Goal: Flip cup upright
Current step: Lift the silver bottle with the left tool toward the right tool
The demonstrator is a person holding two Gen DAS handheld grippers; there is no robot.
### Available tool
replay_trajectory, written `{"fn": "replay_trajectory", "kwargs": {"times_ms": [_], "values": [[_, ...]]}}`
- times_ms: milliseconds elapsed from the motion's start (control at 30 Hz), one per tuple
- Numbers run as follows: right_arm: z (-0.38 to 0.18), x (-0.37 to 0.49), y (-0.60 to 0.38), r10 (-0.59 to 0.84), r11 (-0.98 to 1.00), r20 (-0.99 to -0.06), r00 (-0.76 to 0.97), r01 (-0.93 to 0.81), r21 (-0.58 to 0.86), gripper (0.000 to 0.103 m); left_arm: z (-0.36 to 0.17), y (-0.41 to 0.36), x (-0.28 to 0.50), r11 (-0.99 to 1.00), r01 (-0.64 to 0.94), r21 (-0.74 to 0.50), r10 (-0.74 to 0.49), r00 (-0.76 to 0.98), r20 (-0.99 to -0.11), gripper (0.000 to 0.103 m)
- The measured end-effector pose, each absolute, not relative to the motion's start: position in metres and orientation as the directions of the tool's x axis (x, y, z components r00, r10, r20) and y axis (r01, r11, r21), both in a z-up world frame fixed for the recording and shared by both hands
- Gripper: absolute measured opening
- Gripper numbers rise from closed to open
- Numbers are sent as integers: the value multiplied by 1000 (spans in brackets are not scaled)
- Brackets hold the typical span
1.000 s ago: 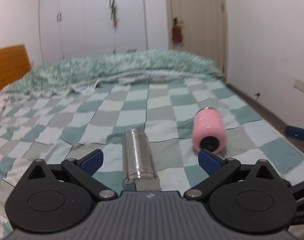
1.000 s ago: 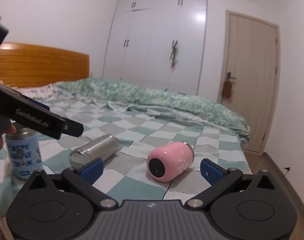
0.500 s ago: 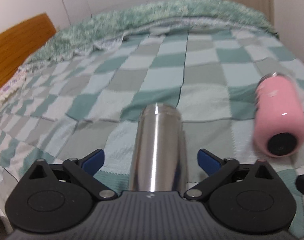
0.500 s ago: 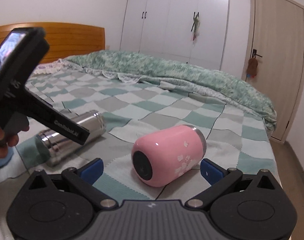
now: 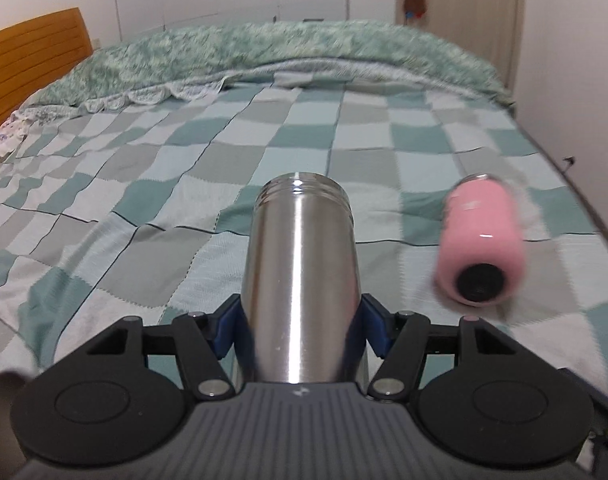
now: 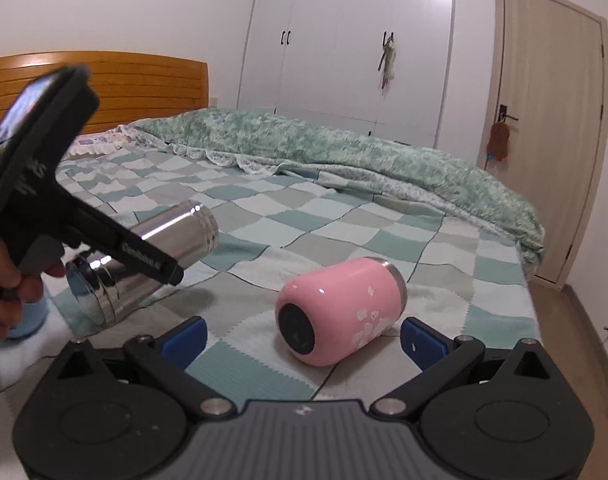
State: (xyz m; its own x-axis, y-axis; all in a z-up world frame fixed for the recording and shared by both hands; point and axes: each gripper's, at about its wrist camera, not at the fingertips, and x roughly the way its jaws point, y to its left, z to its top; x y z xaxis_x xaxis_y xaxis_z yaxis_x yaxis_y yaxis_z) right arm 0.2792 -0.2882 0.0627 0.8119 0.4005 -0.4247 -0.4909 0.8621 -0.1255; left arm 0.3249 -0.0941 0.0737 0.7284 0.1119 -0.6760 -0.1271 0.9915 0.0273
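My left gripper (image 5: 300, 330) is shut on a steel cup (image 5: 302, 276), its blue pads pressed on both sides, the open threaded mouth pointing away from me. In the right wrist view the steel cup (image 6: 144, 256) is tilted, mouth end raised off the checked bedspread (image 6: 343, 216), held by the left gripper (image 6: 160, 270). A pink cup (image 6: 339, 312) lies on its side on the bedspread, its black base toward me. My right gripper (image 6: 304, 334) is open, with the pink cup just ahead between its fingers. The pink cup (image 5: 479, 244) shows blurred in the left wrist view.
A rumpled green quilt (image 6: 343, 152) lies across the far side of the bed. A wooden headboard (image 6: 104, 80) is at the left. A blue printed cup (image 6: 28, 316) stands partly hidden behind the hand. The bed's right edge (image 6: 527, 280) drops to the floor by a door (image 6: 551, 140).
My left gripper has closed on the steel cup and raised its mouth end off the bed. My right gripper has moved closer to the pink cup and stays open.
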Motion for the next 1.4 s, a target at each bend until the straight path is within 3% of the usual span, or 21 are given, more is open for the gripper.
{"fn": "replay_trajectory", "kwargs": {"times_ms": [233,500,967,1033,1067,1100,1133,1400], "values": [[79,204,-286,371,874,-419,829,-464,-146,103,98,-103,250,998,-47,-29,16,748,-663,63],[66,129,-287,353,882,-450,821,-452,-132,103,78,-115,189,997,-7,-76,-48,721,-692,63],[31,98,-297,335,906,-503,797,-419,-60,103,20,-123,173,998,-13,-59,-33,693,-720,63],[31,97,-297,334,904,-506,795,-422,-67,103,24,-121,173,998,-4,-70,-48,688,-724,68],[33,96,-297,334,903,-505,796,-423,-70,103,28,-119,171,996,1,-84,-61,693,-718,79],[36,96,-294,334,903,-503,797,-423,-71,103,33,-117,169,996,9,-91,-71,703,-708,98],[39,94,-293,334,903,-499,799,-423,-73,103,40,-115,165,996,24,-84,-75,718,-692,103],[63,75,-278,324,909,-493,807,-410,-73,103,83,-85,123,993,115,-30,-112,816,-567,103]]}}
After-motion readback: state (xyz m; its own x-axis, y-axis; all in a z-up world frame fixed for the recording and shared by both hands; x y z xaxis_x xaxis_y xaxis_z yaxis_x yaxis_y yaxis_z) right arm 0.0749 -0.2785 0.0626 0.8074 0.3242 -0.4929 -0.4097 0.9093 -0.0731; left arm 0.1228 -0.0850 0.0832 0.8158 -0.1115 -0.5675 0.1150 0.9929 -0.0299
